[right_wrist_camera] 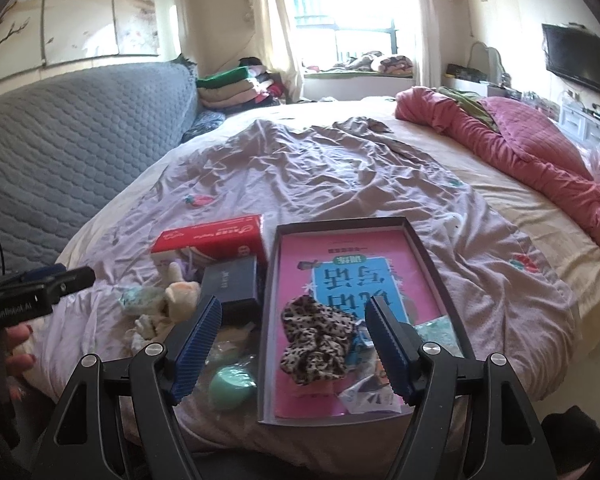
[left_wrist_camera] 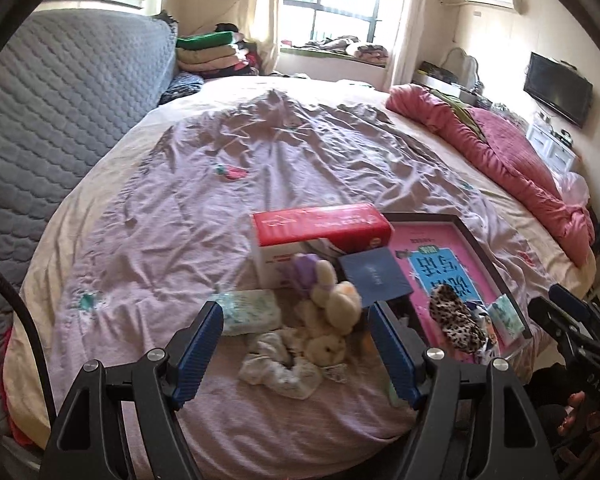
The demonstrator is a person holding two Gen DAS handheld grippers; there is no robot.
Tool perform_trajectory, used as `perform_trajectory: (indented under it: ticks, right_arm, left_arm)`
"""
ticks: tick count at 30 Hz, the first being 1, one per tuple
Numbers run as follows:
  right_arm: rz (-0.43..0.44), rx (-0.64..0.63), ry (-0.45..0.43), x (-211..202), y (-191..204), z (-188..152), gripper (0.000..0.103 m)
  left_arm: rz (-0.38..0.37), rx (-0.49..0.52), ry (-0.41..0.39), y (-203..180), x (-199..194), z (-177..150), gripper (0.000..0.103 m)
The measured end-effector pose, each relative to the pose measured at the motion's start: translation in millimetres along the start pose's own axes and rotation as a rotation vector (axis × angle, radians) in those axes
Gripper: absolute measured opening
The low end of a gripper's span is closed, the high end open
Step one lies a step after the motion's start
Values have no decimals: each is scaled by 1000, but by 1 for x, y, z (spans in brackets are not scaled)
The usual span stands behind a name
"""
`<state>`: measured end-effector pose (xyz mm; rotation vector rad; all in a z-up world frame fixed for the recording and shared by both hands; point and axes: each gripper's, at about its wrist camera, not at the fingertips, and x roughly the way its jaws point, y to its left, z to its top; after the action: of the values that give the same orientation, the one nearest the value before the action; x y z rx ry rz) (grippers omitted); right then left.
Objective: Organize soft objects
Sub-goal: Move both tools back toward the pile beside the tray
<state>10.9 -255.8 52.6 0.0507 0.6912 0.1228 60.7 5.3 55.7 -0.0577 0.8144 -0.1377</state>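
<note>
Both tongs are released, jaws spread wide with nothing between them. The left tongs (left_wrist_camera: 296, 344) hang just above a heap of soft things near the bed's edge: a cream stuffed bunny (left_wrist_camera: 332, 304), a pale scrunchie (left_wrist_camera: 278, 364) lying just in front of it, and a small packet of tissues (left_wrist_camera: 250, 310) to its left. The right tongs (right_wrist_camera: 294, 346) hover over a shallow dark tray (right_wrist_camera: 432, 256) lined with a pink and blue printed sheet. A leopard-print scrunchie (right_wrist_camera: 316, 340) lies in the tray towards its near end, with a crinkly wrapper (right_wrist_camera: 366, 394) beside it near the corner. A red and white box (right_wrist_camera: 208, 240) sits behind the bunny, and a dark blue box (right_wrist_camera: 232, 286) rests between the bunny and the tray. A green round thing (right_wrist_camera: 232, 386) lies on the lilac sheet (right_wrist_camera: 340, 176), just left of the tray's near corner. A pink quilt (right_wrist_camera: 520, 136) is bunched along the far right of the bed.
</note>
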Motion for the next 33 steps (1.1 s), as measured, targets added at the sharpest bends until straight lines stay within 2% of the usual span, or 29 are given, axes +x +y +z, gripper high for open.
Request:
perform_trajectory:
  ticks: [10,19,33]
  right_arm:
    - [37,-47,3,0,24,-1,76]
    - [86,-119,28,11,55,-10,76]
    - [146,-216,108,52,96,-32,76]
  left_arm:
    - [33,-55,-11,33,-4,-1,74]
    - [66,-100,26,55,16,-14,74]
    - [19,-172,109,72,60,-35,74]
